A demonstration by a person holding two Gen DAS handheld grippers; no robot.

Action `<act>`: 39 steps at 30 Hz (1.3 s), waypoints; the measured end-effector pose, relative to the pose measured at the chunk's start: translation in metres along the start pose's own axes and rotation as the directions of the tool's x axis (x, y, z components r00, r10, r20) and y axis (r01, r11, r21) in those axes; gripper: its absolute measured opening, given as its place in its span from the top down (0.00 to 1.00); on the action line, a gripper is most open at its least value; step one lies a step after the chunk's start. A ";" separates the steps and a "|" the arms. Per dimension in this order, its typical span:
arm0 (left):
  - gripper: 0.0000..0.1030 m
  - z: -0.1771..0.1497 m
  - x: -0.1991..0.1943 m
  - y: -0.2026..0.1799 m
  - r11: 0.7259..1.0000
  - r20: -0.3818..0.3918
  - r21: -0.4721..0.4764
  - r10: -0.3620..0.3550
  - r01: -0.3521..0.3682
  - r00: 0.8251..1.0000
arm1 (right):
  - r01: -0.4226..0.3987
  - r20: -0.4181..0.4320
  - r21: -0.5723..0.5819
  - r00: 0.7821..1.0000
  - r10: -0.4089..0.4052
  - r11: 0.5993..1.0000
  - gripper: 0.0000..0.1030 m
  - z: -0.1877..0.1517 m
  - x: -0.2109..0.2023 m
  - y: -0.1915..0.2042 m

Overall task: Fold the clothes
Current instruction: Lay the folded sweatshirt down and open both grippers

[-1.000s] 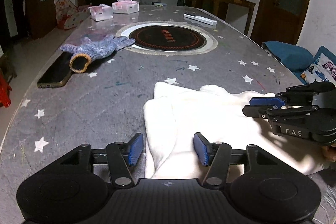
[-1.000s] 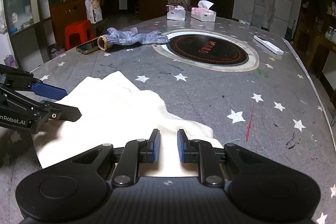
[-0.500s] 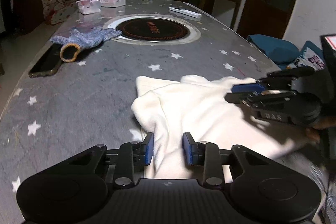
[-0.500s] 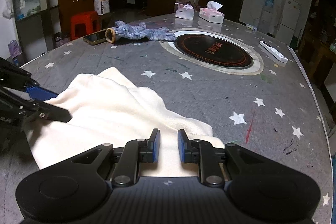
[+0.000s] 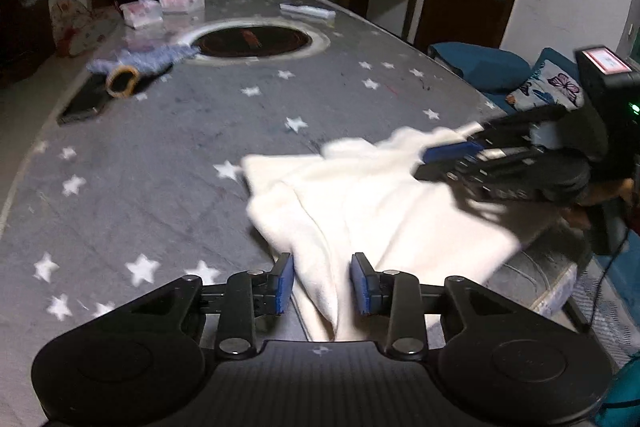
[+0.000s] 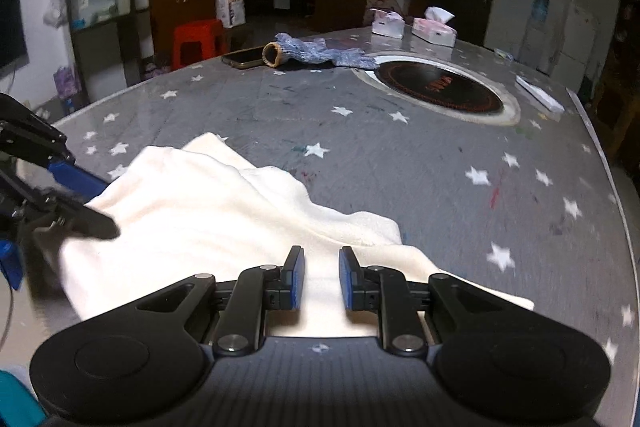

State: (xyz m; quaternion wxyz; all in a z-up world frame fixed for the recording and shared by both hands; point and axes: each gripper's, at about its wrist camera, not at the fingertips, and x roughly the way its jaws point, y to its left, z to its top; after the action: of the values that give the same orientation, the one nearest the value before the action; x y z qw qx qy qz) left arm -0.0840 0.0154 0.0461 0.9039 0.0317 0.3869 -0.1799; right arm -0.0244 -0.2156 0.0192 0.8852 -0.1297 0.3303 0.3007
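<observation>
A fold of the cream fleecy garment [image 5: 360,211] runs up between the blue-padded fingers of the left gripper [image 5: 322,283], which pinch it. The right gripper [image 6: 321,277] clamps the garment's near edge, fingers narrowly apart. The garment lies rumpled at the near edge of the grey star-printed table [image 6: 420,163]. Farther off lie a blue knitted glove [image 6: 312,51] and a dark phone [image 6: 244,57].

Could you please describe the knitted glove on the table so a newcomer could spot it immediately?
Start at the round black hotplate sunk in the star-patterned table. Just beside its rim lies the blue-grey glove, next to a dark phone. Only the glove has an orange-edged open cuff.
</observation>
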 end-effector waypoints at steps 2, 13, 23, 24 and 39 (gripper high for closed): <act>0.66 0.006 -0.003 0.001 0.999 0.020 0.006 0.034 -0.034 0.999 | 0.002 0.016 0.042 1.000 -0.003 0.999 0.79 -0.005 -0.011 -0.004; 0.68 0.045 0.031 -0.025 0.999 0.049 0.042 -0.037 0.035 0.998 | 0.078 0.027 0.258 0.996 -0.088 0.963 0.83 -0.029 -0.033 -0.049; 0.70 0.056 0.080 -0.037 0.997 0.008 0.076 -0.014 0.014 1.000 | 0.056 0.023 0.251 0.998 -0.063 0.966 0.90 -0.007 -0.005 -0.044; 0.70 0.056 0.081 -0.036 0.997 0.012 0.079 -0.013 0.012 1.000 | 0.060 0.017 0.251 0.998 -0.066 0.966 0.90 -0.008 0.000 -0.045; 0.68 0.058 0.084 -0.036 0.996 0.021 0.090 0.002 -0.004 1.000 | 0.066 -0.016 0.104 0.998 -0.064 0.992 0.90 -0.038 -0.064 -0.029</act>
State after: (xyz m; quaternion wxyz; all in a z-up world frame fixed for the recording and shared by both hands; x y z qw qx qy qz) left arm -0.0037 -0.0547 0.0298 0.9058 0.0711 0.3686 -0.1963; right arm -0.0642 -0.2832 0.0347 0.8980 -0.0961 0.3468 0.2532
